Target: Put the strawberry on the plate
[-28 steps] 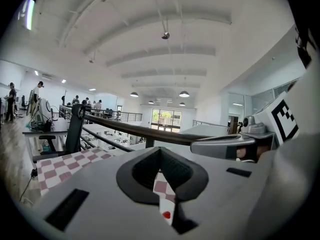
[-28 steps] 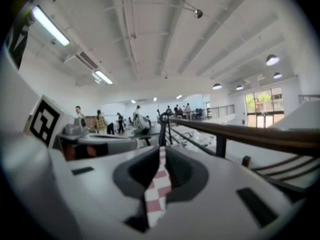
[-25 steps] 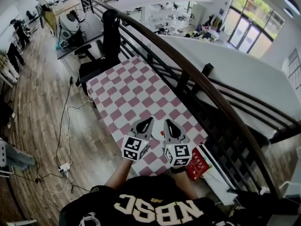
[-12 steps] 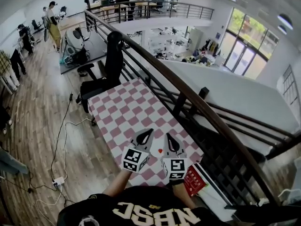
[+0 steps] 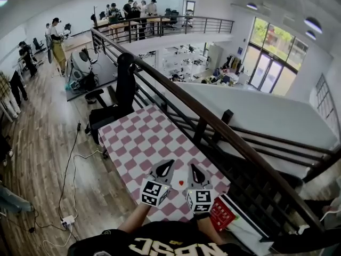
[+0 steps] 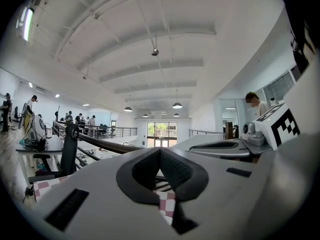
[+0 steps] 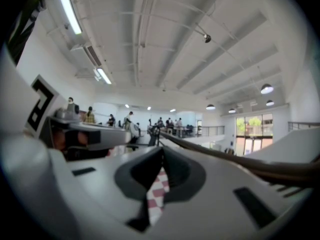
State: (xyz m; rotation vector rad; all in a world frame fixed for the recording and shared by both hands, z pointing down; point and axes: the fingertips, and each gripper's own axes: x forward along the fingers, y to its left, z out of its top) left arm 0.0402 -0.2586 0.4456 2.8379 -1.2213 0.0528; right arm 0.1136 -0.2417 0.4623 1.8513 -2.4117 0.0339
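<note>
– Mezzanine workshop: our table (image 5: pixel 144 137), in pink-and-white checks, runs along the railing (image 5: pixel 202 111) at mid-frame. Where do we stand?

– At its near end, lower centre. We hold the left gripper (image 5: pixel 166 165) and the right gripper (image 5: pixel 193 169) side by side, noses forward. The strawberry (image 5: pixel 181 183) lies on the cloth between them, touching neither.

– Are we carrying anything?

– No. In both gripper views the jaws meet at the tips, with only a sliver of checks showing behind them, and nothing is pinched. Both point up toward the ceiling, so we judge them parked above the cloth rather than reaching.

– And the plate?

– We find none in any view. A red packet (image 5: pixel 221 213) sits at lower right, and that is all. The berry lies on bare cloth, and we cannot say where it should go until a plate shows.
</note>
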